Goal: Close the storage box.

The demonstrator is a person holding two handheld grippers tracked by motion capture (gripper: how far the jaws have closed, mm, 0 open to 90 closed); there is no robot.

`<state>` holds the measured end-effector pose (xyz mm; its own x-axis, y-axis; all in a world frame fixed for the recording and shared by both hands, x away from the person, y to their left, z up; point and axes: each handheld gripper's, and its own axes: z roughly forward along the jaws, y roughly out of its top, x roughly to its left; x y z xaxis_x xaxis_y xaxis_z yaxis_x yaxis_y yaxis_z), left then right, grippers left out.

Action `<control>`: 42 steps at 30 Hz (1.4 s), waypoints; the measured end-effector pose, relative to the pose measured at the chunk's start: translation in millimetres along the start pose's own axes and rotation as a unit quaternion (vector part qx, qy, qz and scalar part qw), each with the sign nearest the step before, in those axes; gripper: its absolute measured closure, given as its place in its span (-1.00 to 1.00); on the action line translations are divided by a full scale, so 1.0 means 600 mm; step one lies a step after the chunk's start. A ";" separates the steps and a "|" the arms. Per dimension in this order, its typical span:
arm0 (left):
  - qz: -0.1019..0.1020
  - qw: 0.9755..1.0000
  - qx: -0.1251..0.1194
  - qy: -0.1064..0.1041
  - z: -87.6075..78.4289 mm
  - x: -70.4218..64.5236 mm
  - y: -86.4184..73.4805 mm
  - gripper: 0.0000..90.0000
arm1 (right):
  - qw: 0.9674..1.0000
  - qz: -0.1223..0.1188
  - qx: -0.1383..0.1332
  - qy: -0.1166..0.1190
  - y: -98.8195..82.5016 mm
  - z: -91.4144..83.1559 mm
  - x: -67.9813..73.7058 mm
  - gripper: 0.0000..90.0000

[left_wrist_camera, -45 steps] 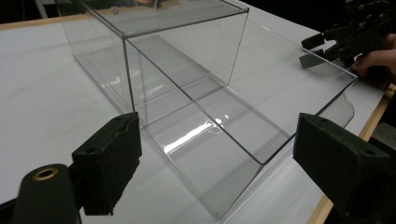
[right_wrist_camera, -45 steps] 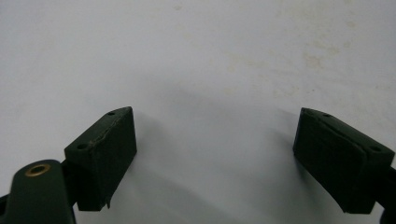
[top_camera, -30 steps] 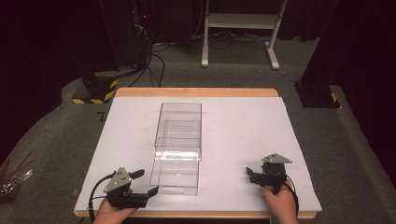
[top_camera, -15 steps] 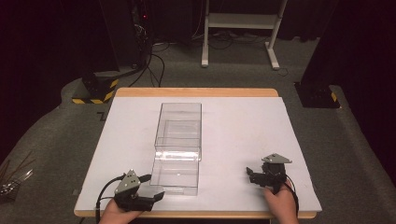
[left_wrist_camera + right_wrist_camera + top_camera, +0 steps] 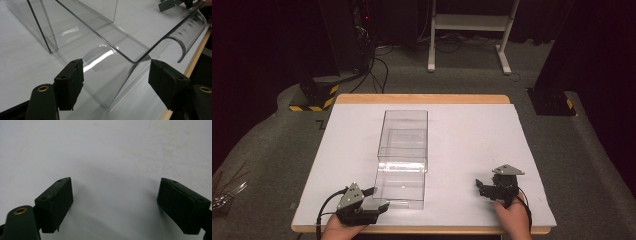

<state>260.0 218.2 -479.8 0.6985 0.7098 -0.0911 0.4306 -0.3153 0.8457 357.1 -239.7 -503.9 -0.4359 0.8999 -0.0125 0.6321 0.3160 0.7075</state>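
- Leftmost, the left gripper (image 5: 115, 75) has just been closing its jaws, which stand fairly wide with the near corner of the clear rectangular plastic box (image 5: 117, 72) between them; the pads are just beside the walls, not visibly pressing
- Ahead of those jaws the box's second clear section (image 5: 404, 135) runs away over the white table cover (image 5: 472, 135)
- Farther right, the right gripper (image 5: 115, 202) has its jaws spread wide with nothing between them but bare white cover, well apart from the box

No legible txt or labels.
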 end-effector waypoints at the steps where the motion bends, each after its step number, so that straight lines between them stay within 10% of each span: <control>1: 0.000 1.000 0.000 0.000 0.000 0.000 0.000 -0.36 | 1.000 0.000 0.000 0.000 0.000 0.000 0.000 -0.70; 42: -0.020 0.999 -0.036 0.030 0.019 0.012 0.014 -0.25 | 1.000 0.000 0.000 0.000 0.000 0.000 0.000 -0.70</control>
<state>275.0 213.6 -479.3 0.6443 0.7587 -0.0960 0.4137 -0.2402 0.8782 357.2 -239.6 -503.9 -0.4360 0.8998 -0.0138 0.6322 0.3171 0.7070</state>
